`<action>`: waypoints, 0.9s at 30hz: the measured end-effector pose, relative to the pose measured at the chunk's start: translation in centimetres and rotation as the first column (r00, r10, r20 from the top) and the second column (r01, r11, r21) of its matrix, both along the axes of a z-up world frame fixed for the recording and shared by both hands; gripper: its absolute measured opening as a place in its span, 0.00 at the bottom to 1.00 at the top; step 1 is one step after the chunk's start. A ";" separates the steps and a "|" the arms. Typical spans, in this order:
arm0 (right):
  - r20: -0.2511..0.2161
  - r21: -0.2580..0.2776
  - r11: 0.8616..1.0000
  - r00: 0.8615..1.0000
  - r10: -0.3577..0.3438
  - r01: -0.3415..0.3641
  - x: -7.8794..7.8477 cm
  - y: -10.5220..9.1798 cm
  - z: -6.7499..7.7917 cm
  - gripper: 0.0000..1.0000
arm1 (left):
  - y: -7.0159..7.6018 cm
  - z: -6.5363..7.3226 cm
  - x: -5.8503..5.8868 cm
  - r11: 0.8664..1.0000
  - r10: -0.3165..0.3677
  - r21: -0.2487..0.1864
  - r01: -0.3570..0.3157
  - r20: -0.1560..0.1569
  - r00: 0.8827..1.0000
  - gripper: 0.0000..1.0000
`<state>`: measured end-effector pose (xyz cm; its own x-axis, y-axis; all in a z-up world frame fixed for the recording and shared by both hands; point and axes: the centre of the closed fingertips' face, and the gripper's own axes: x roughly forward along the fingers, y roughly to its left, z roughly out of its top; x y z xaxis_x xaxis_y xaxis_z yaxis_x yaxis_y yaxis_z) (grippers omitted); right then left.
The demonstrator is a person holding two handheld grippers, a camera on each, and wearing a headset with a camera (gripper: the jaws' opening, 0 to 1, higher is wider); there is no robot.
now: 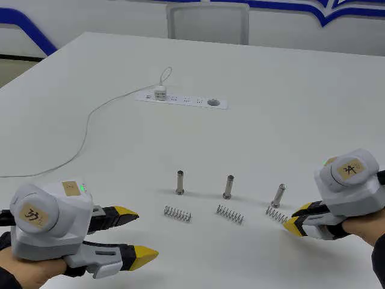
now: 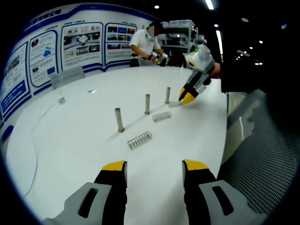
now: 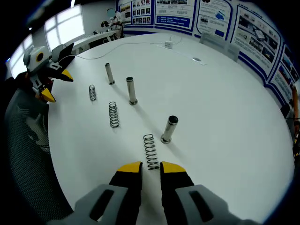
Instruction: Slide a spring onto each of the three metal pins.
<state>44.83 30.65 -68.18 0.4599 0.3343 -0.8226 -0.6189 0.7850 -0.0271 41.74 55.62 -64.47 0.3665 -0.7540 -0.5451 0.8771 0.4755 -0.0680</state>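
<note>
Three short metal pins (image 1: 180, 182) (image 1: 228, 186) (image 1: 278, 195) stand upright in a row on the white table (image 1: 252, 78). A spring lies in front of each: left spring (image 1: 177, 213), middle spring (image 1: 230, 214), right spring (image 1: 277, 214). My right gripper (image 3: 151, 168) is low on the table, its jaws drawn narrow around the near end of the right spring (image 3: 150, 150), beside the nearest pin (image 3: 169, 129). My left gripper (image 2: 154, 168) hovers open and holds nothing, well short of the left spring (image 2: 139, 139) and left pin (image 2: 119, 119).
A white power strip (image 1: 180, 99) with a plugged-in charger and trailing cable (image 1: 84, 135) lies further back on the table. A chair (image 1: 207, 23) stands at the far edge. A person (image 2: 143, 42) stands by shelves in the background.
</note>
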 end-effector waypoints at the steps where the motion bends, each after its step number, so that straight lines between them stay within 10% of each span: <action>1: -0.002 -0.001 1.000 1.000 0.001 -0.001 0.0 0.0 -0.1 0.16 | 0.0 0.0 0.0 1.000 -0.001 0.001 0.001 -0.001 1.000 0.48; 14: 0.010 0.011 1.000 1.000 0.022 -0.022 -0.3 -0.2 -0.7 0.12 | 0.1 -0.2 0.0 1.000 -0.002 0.014 0.002 -0.002 1.000 0.48; 27: 0.044 -0.025 0.998 0.997 0.067 -0.066 -0.4 0.3 2.3 0.12 | -0.3 1.0 0.1 1.000 -0.023 0.017 0.022 0.037 0.999 0.49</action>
<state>44.44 30.98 -65.92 0.4742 0.3457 -0.8097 -0.6672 0.7411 -0.0743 41.81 55.36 -63.46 0.3699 -0.7533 -0.5438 0.8894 0.4563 -0.0271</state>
